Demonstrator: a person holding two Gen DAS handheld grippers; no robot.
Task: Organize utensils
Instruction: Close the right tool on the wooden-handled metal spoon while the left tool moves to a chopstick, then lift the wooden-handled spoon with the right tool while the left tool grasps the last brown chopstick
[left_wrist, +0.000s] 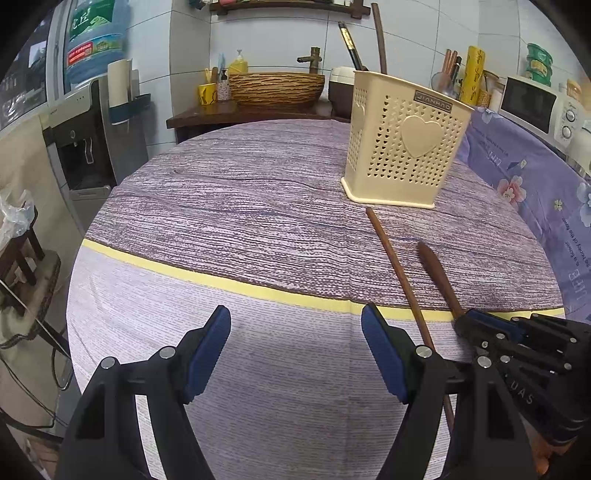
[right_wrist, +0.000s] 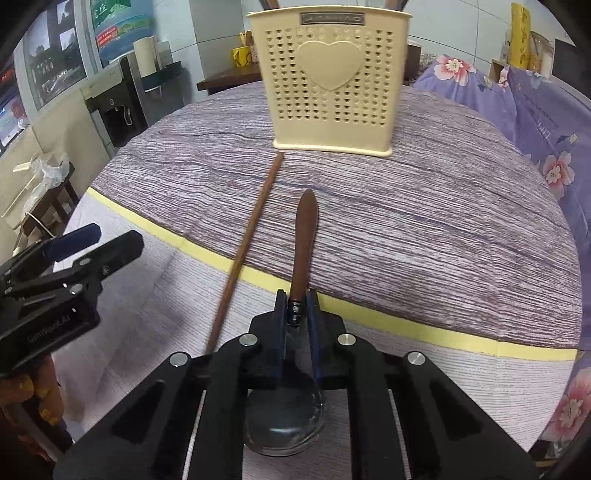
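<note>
Left gripper (left_wrist: 295, 354): hung low over the pale near part of the worktop (left_wrist: 221, 221), its blue pads wide apart with nothing between them.
Yellow stripe (left_wrist: 184, 271): ran across the cloth just ahead of both grippers.
Long stick (right_wrist: 255, 218): a thin brown chopstick or rod (which, I could not tell) lay flat on the cloth, its far tip just short of the holder's base, its near end passing under the right side of the left gripper in the left wrist view.
Spoon (right_wrist: 304, 236): a ladle-like spoon with a brown wooden handle lay just right of the stick, handle pointing toward the holder, dark metal bowl nearest the camera and under the gripper body.
Right gripper (right_wrist: 297, 310): narrowed onto the spoon's neck, where the handle met the metal; the pads looked to be touching it on both sides.
Utensil holder (right_wrist: 328, 85): a cream perforated caddy with a heart on its face stood upright at the far side, with a few dark handles already sticking out of its top.
Step, as I judged it: securing the spoon before lifting it to the holder.
Risks: gripped so near the bowl, the long handle could swing or twist in the pads once lifted; a low carry could knock the holder or nudge the stick alongside.
</note>
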